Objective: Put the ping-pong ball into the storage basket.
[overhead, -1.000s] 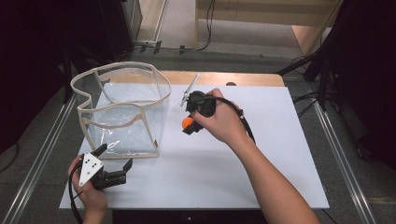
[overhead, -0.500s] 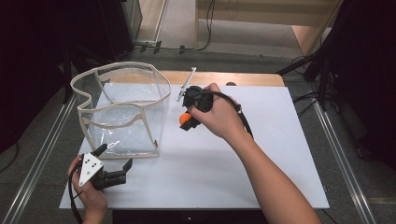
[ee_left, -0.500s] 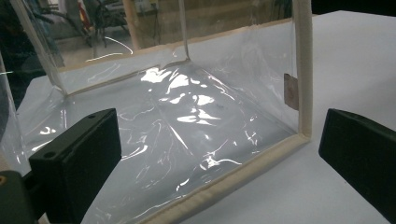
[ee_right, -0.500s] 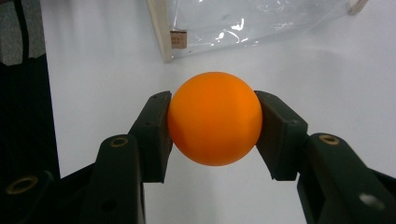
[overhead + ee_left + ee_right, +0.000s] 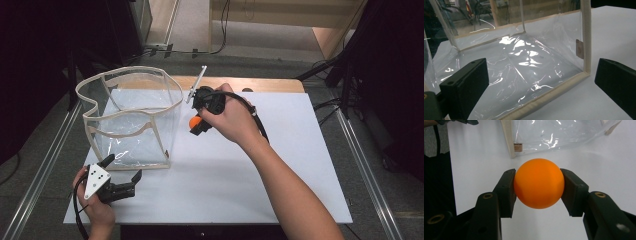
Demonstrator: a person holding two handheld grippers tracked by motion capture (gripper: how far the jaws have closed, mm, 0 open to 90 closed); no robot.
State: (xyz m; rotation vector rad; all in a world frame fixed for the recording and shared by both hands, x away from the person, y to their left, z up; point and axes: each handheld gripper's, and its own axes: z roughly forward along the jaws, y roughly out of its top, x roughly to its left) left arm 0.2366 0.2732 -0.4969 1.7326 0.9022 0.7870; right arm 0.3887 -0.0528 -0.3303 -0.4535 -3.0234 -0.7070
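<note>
Item: orange ball (image 5: 538,187). Round, plain, clamped between the two black jaws of the right gripper (image 5: 538,188), one pad on each side. In the high view the ball (image 5: 192,122) sits centre frame, slightly left, held above the white table sheet (image 5: 280,165) just right of the clear bag's near right corner.

Change from the earlier frames: ball and right gripper (image 5: 196,125) lie a little further up and left in the frame, nearer the bag wall; the grip on the ball is unchanged.

Item: clear plastic bag (image 5: 132,120). Cream-trimmed, standing open-topped, upper left to centre left of the high view. Position unchanged. In the right gripper view its trimmed corner (image 5: 510,140) shows at upper centre, beyond the ball.

Item: left gripper (image 5: 122,184). Lower left of the high view, resting on the sheet just before the bag's near edge; jaws spread wide, holding nothing. Unmoved since earlier. Its own view shows the bag's lower seam (image 5: 549,98) between the parted jaws.
</note>
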